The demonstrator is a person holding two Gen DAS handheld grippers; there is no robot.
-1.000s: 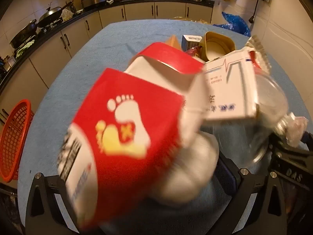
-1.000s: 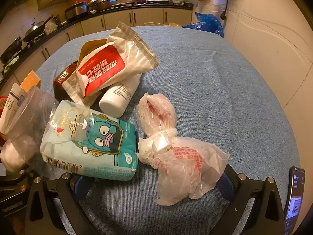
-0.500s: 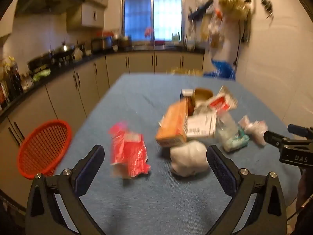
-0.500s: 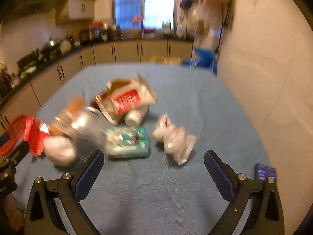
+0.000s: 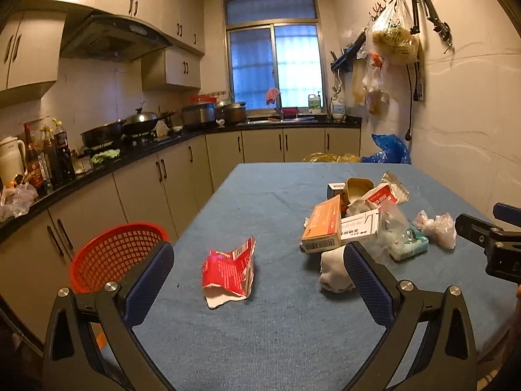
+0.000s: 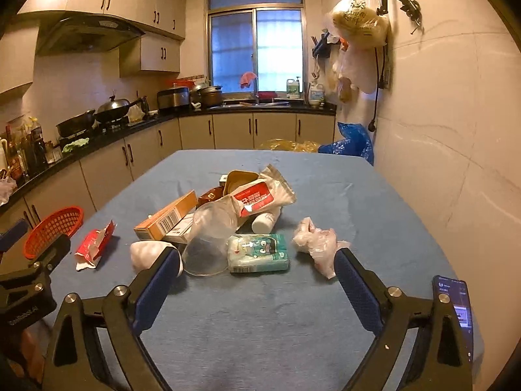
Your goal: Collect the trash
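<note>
Both claws, left claw (image 5: pixel 259 280) and right claw (image 6: pixel 257 280), hanging spread, empty; red carton (image 5: pixel 228 272) lying beside basket (image 5: pixel 114 254), risking crumpling sideways when pinched.

Home kitchen: wok (image 5: pixel 140 121), range hood (image 5: pixel 110 37) (cabinets all round).

Torn red carton (image 5: pixel 229 268) lies apart from heaped trash pile (image 5: pixel 361 221) near red basket (image 5: pixel 114 254).

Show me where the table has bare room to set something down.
Free: the near strip of blue table between both tools, and the far end behind the foil pouch. Crowded: the middle, from red carton to knotted plastic bag.
</note>
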